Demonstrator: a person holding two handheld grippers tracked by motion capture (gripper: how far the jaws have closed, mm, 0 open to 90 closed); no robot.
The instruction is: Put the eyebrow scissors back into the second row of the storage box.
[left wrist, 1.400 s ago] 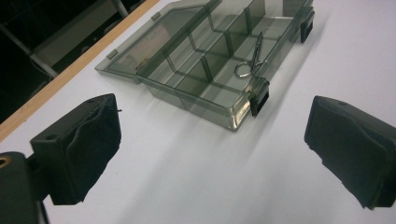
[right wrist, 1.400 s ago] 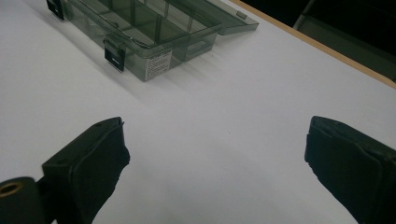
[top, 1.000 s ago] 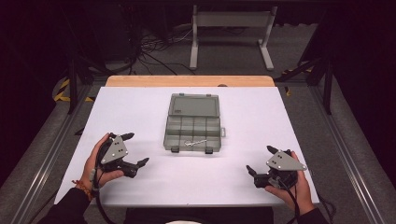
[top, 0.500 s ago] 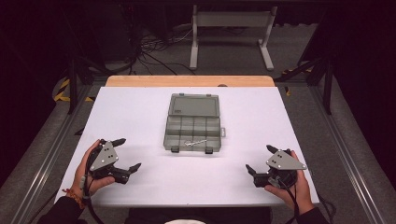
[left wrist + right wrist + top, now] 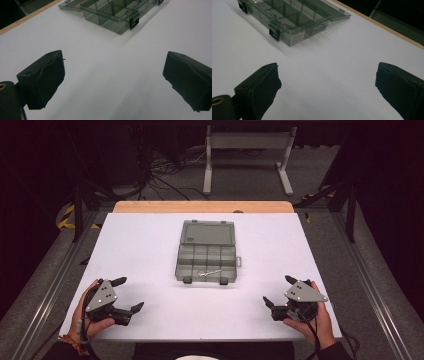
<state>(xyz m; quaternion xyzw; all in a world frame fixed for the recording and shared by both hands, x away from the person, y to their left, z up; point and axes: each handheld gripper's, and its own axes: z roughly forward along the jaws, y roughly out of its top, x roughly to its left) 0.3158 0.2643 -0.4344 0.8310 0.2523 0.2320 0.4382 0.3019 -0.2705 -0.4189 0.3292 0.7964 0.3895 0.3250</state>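
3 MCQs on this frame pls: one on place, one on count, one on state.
1. Where does the organiser box sit?
A. mid-table, between and beyond both grippers
B. at the table's left edge
C. in the right hand-held gripper

2. How many black latches show on the box's near wall?
A. none
B. two
C. five

3. How is the box's lid?
A. shut and latched
B. taken off, lying on the floor
C. open, laid back flat on the table

Answers:
1 A: in the high view it lies centred, ahead of the left hand-held gripper and the right hand-held gripper.
2 B: one near each front corner.
3 C: the compartments are uncovered and the lid lies behind them.
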